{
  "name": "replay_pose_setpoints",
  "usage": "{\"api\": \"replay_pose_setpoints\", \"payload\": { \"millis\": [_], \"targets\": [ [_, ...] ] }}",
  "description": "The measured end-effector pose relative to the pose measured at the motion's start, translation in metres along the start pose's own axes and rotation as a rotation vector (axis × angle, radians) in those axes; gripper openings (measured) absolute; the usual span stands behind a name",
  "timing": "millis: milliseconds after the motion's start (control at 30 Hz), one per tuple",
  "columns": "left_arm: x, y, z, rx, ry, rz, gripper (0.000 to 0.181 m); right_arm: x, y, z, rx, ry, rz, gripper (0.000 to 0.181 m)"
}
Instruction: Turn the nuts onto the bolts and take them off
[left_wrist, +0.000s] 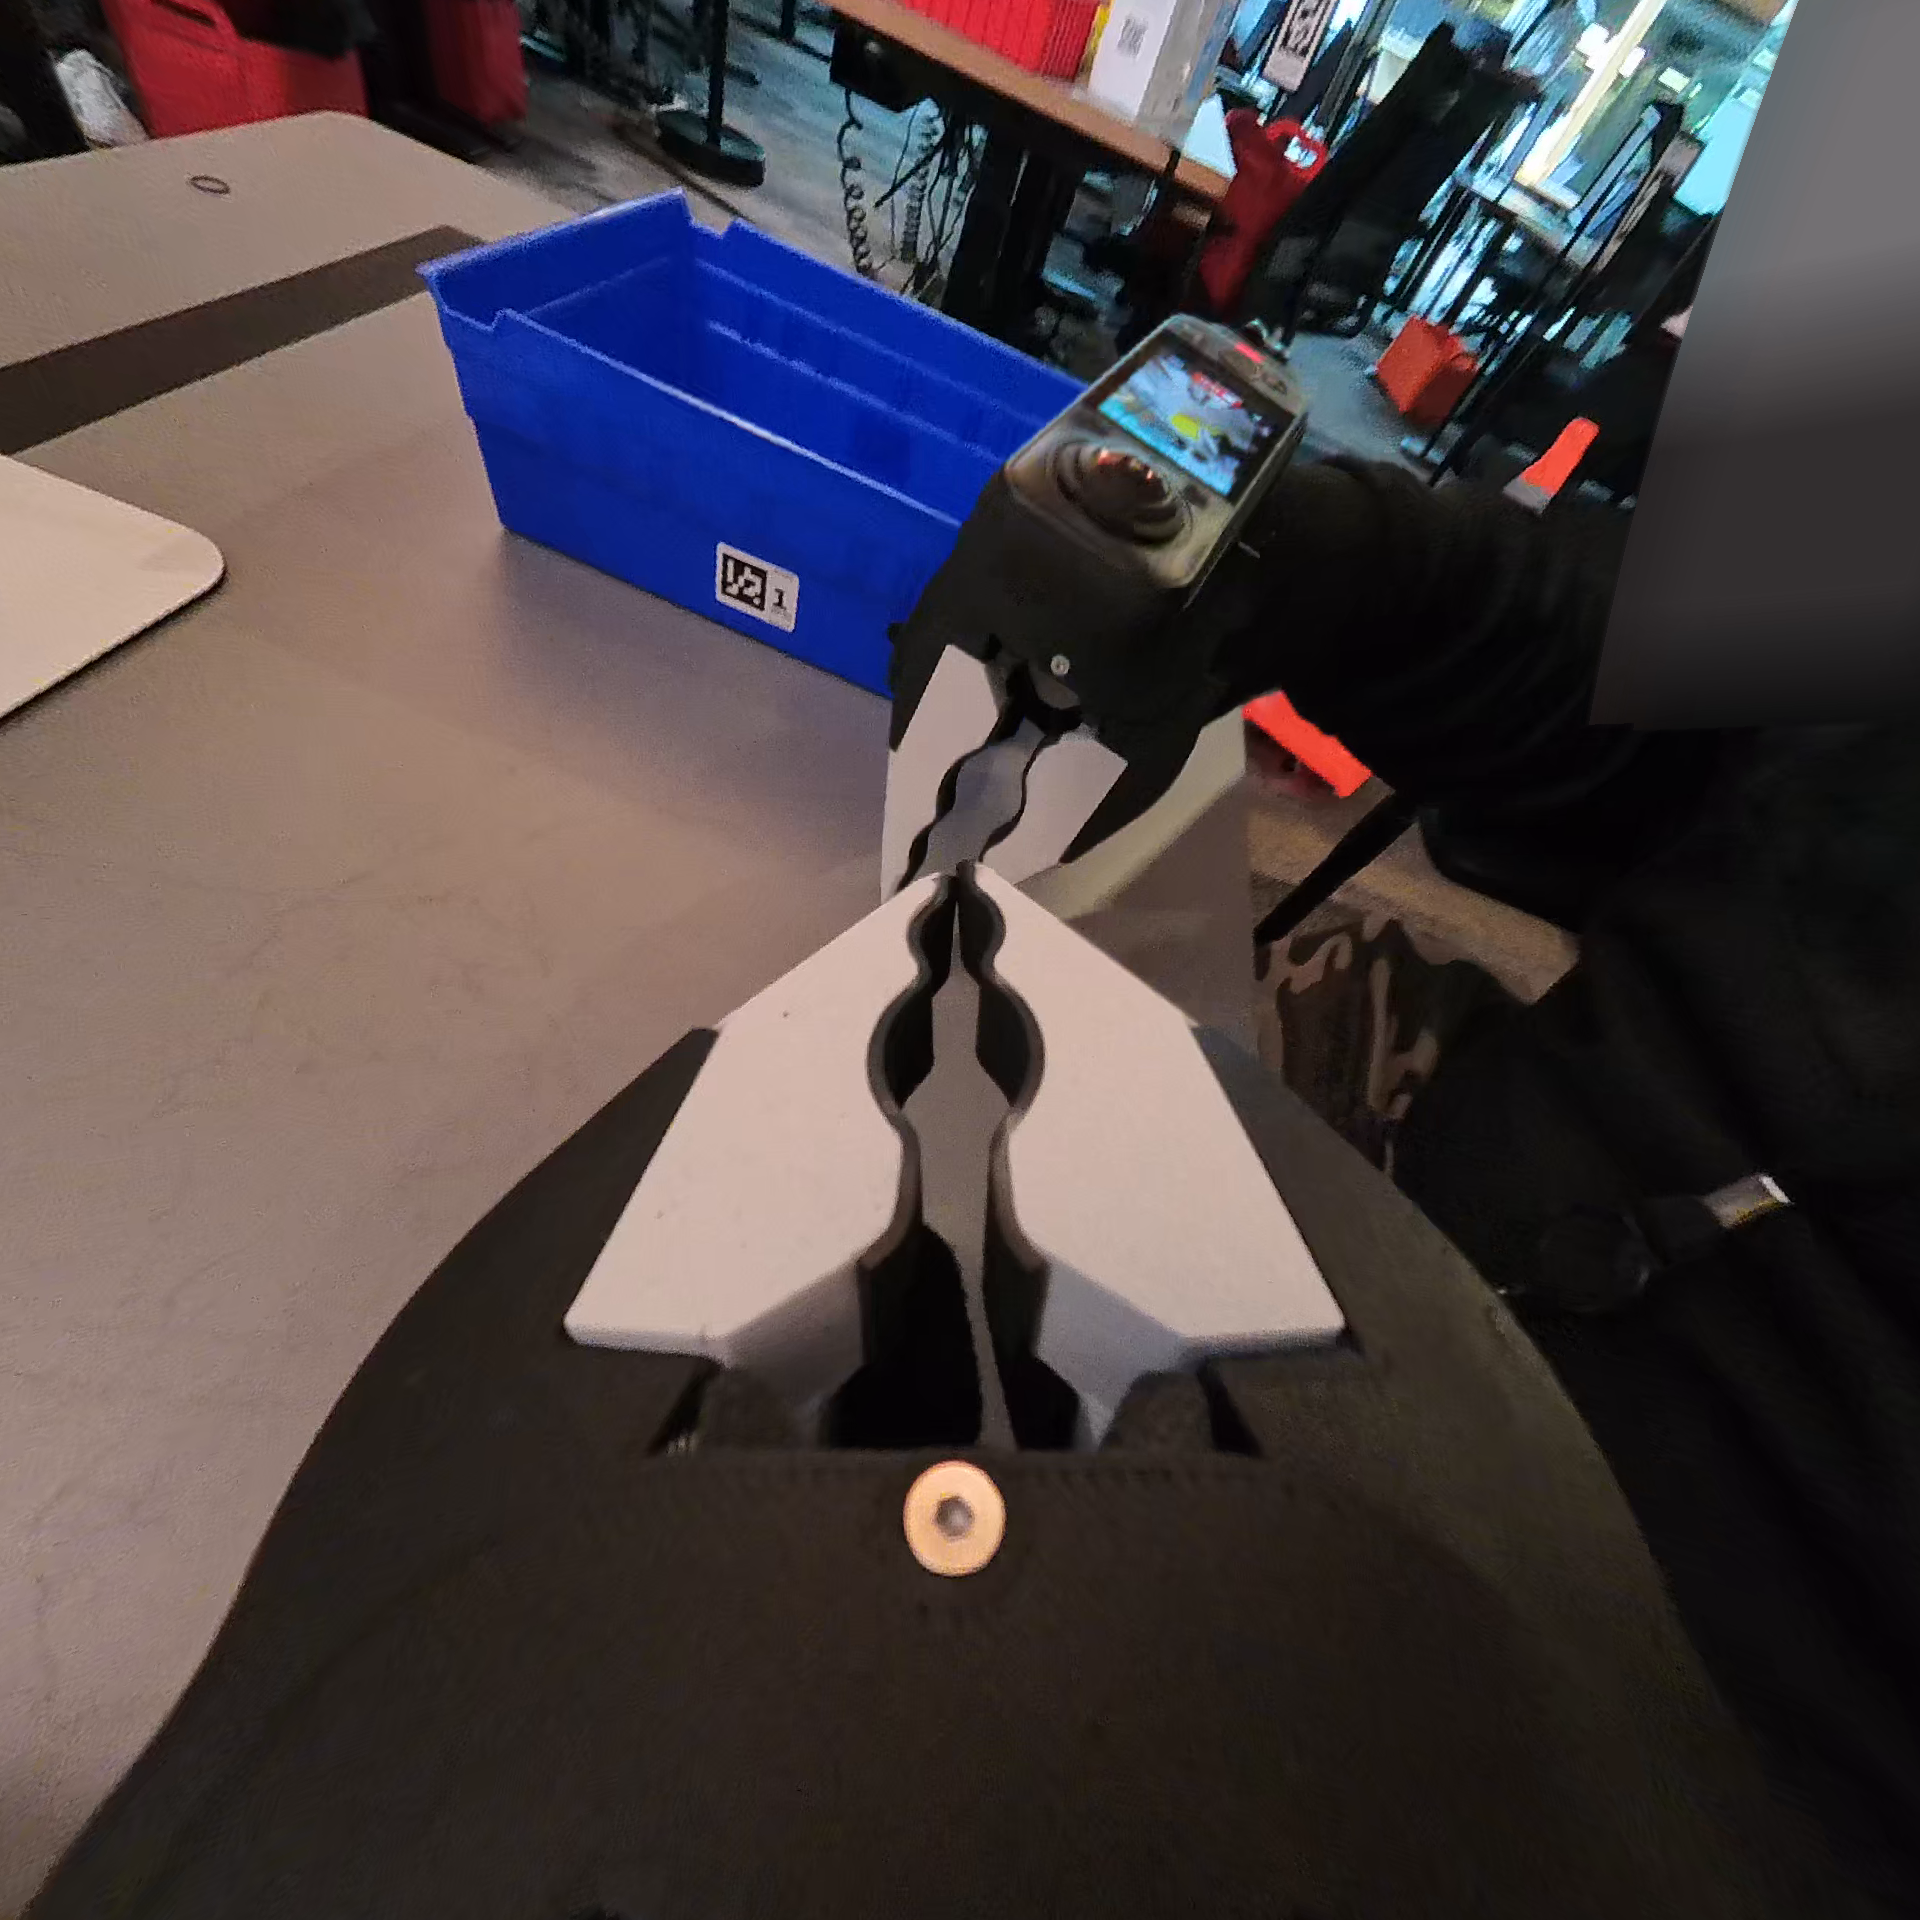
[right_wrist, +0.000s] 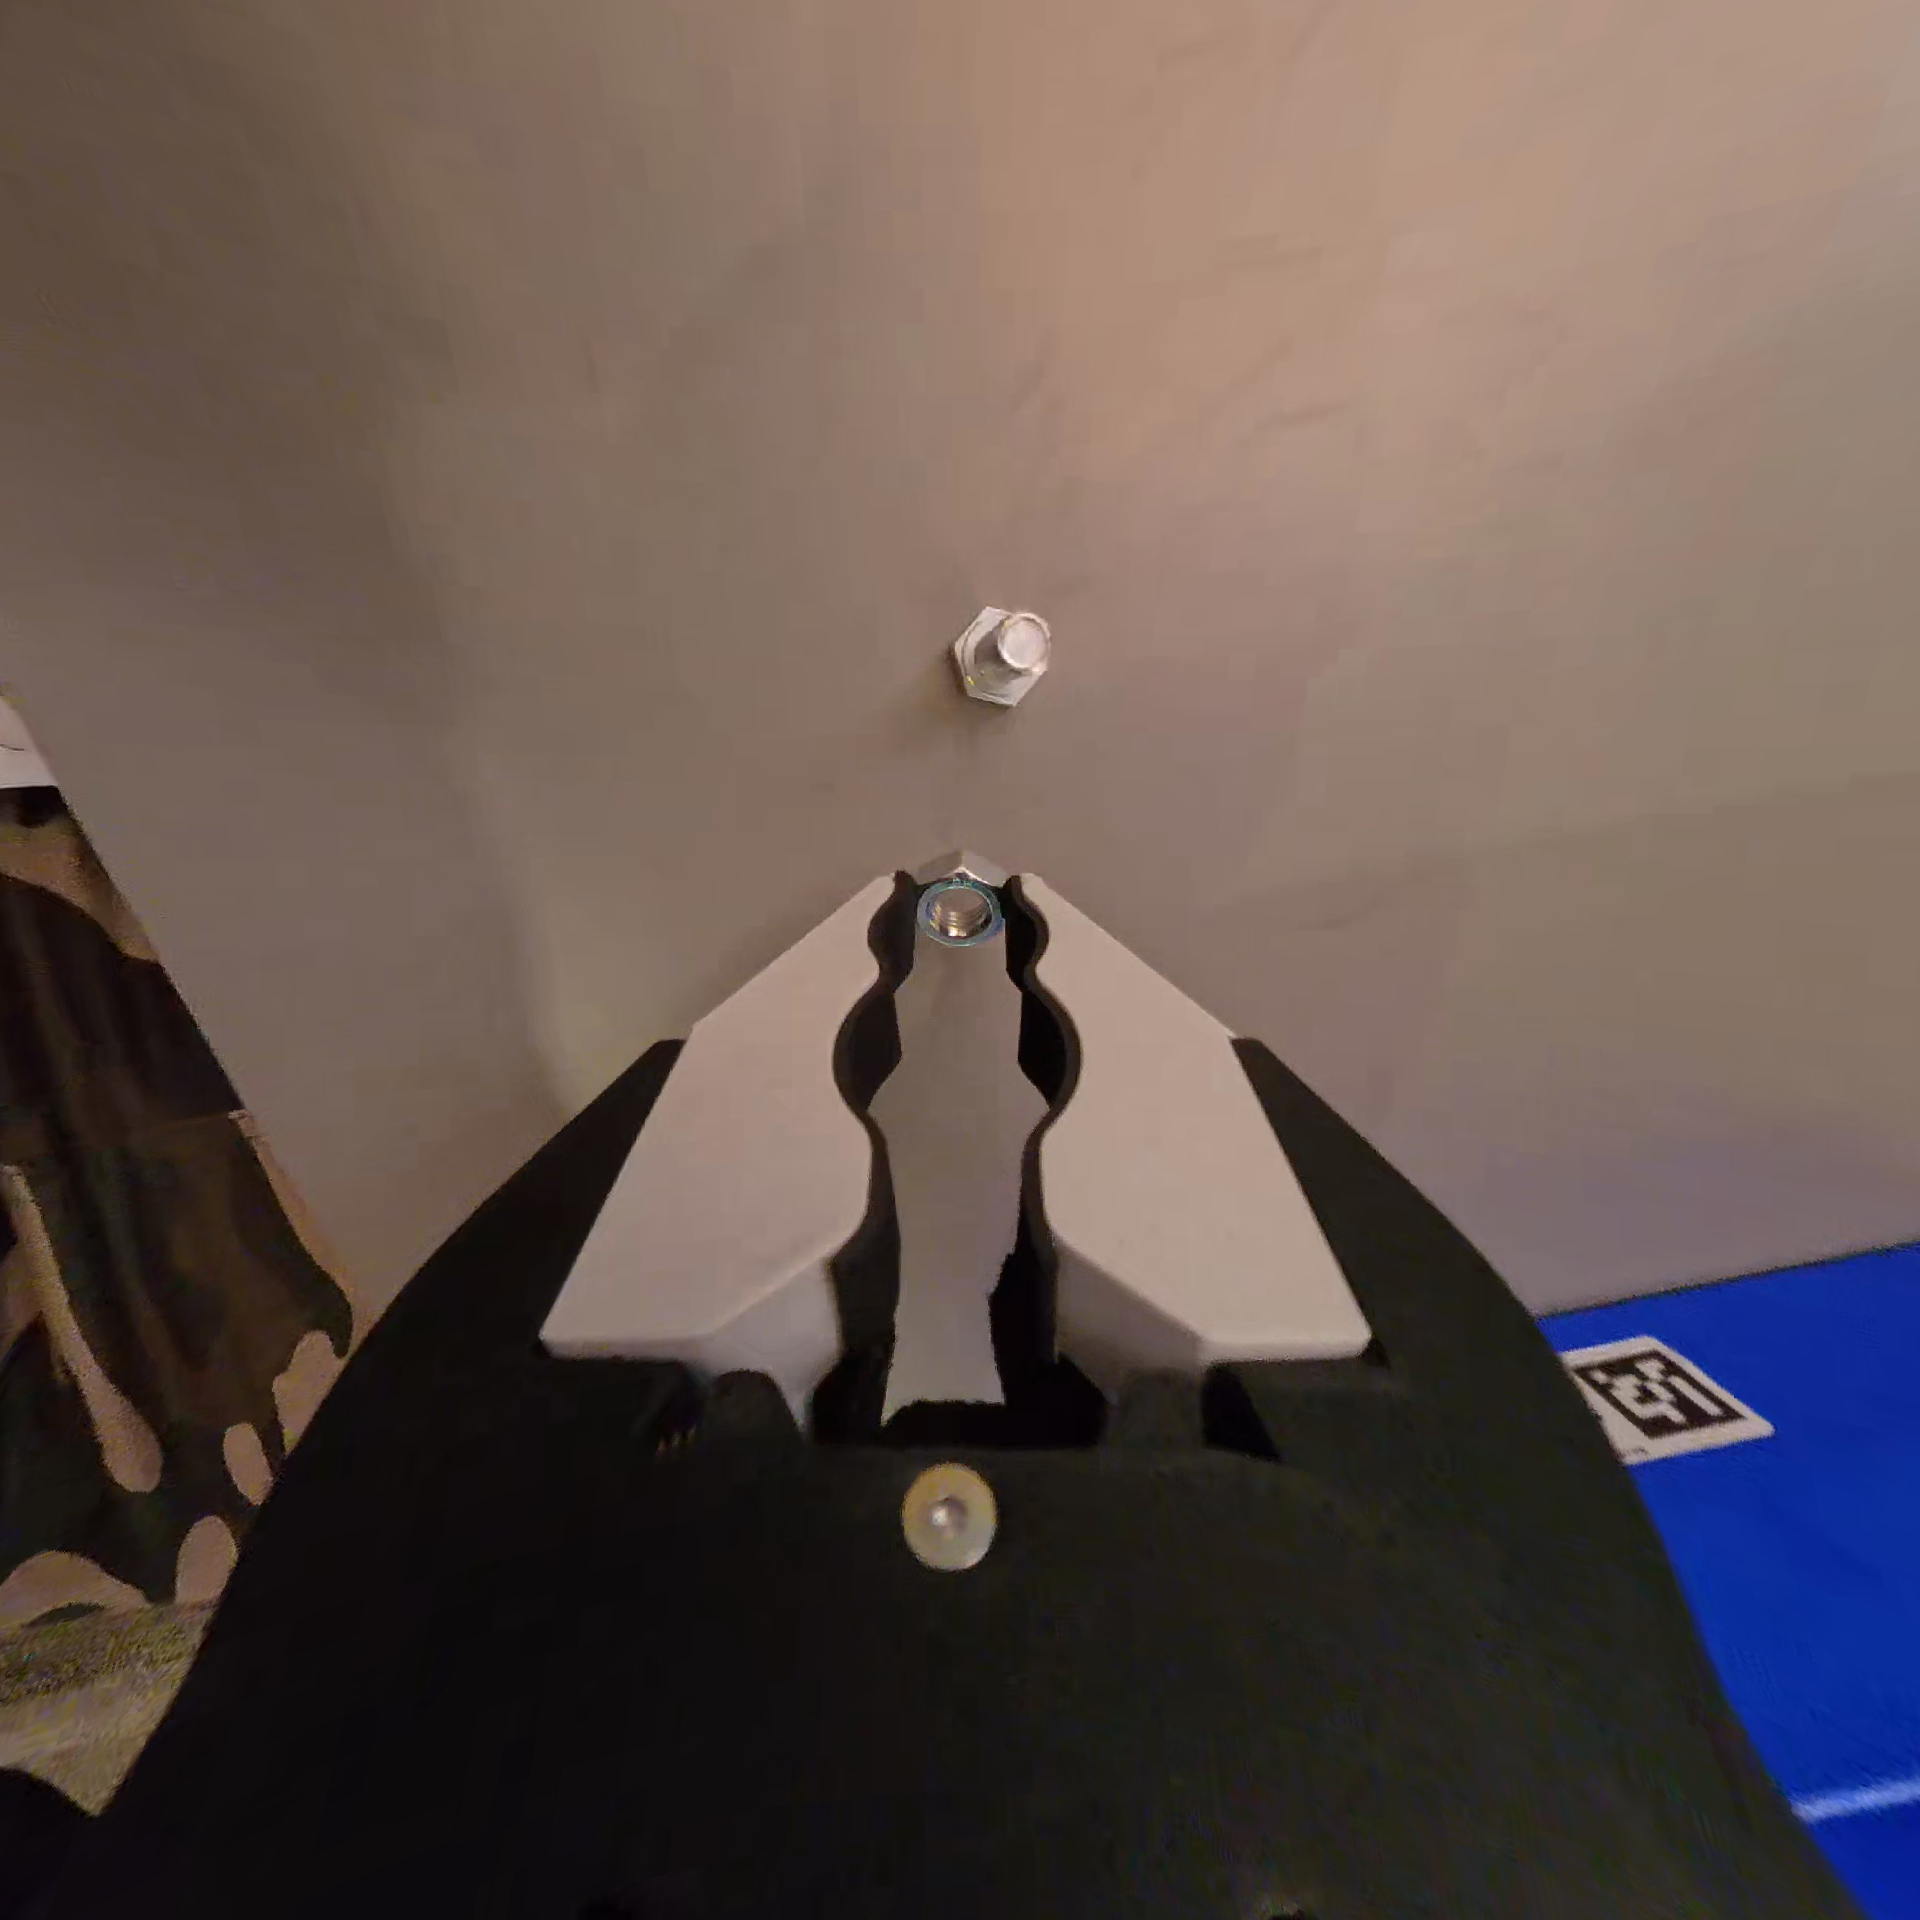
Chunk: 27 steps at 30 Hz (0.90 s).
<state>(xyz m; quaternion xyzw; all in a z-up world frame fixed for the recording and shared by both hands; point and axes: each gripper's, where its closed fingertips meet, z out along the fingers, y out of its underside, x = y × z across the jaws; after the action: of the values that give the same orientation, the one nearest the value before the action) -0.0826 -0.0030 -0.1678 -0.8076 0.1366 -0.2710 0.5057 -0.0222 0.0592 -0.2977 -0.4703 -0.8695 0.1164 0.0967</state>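
My right gripper (right_wrist: 958, 902) points down at the grey table (right_wrist: 623, 416) and is shut on a silver hex nut (right_wrist: 958, 909), pinched at the fingertips with its threaded hole facing the camera. A silver bolt (right_wrist: 1003, 660) stands on its hex head on the table, shank up, a short way beyond the nut and free of both grippers. My left gripper (left_wrist: 956, 894) is shut with nothing visible between its white fingers. In the left wrist view the right gripper (left_wrist: 971, 831) hangs just beyond the left fingertips; nut and bolt are hidden there.
A blue plastic bin (left_wrist: 727, 416) with a square tag stands on the table behind the grippers; it also shows in the right wrist view (right_wrist: 1766, 1558). A pale mat (left_wrist: 83, 582) lies at the left. A person's black sleeve (left_wrist: 1455, 623) and camouflage trousers (right_wrist: 104, 1247) are at the table edge. My right fingertips sit around 15 cm from my left ones.
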Motion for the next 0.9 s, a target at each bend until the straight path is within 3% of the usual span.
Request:
{"api": "replay_pose_setpoints", "payload": {
  "millis": [167, 300, 433, 533, 900],
  "targets": [
    [-0.010, 0.014, 0.008, -0.087, -0.105, 0.076, 0.000, -0.003, 0.003, 0.017, -0.067, 0.012, -0.025, 0.015],
    [-0.037, 0.039, 0.013, -0.233, -0.311, 0.156, 0.000, -0.004, -0.001, 0.020, -0.054, 0.001, -0.009, 0.015],
    [-0.058, 0.069, 0.019, -0.384, -0.420, 0.218, 0.000, -0.002, 0.000, 0.020, -0.050, 0.002, 0.008, 0.027],
    [-0.066, 0.081, 0.021, -0.439, -0.448, 0.221, 0.001, -0.001, -0.002, 0.017, -0.034, 0.003, 0.016, 0.032],
    [-0.071, 0.087, 0.023, -0.456, -0.452, 0.193, 0.002, 0.003, -0.016, 0.006, 0.057, 0.015, 0.035, 0.032]
  ]
}}
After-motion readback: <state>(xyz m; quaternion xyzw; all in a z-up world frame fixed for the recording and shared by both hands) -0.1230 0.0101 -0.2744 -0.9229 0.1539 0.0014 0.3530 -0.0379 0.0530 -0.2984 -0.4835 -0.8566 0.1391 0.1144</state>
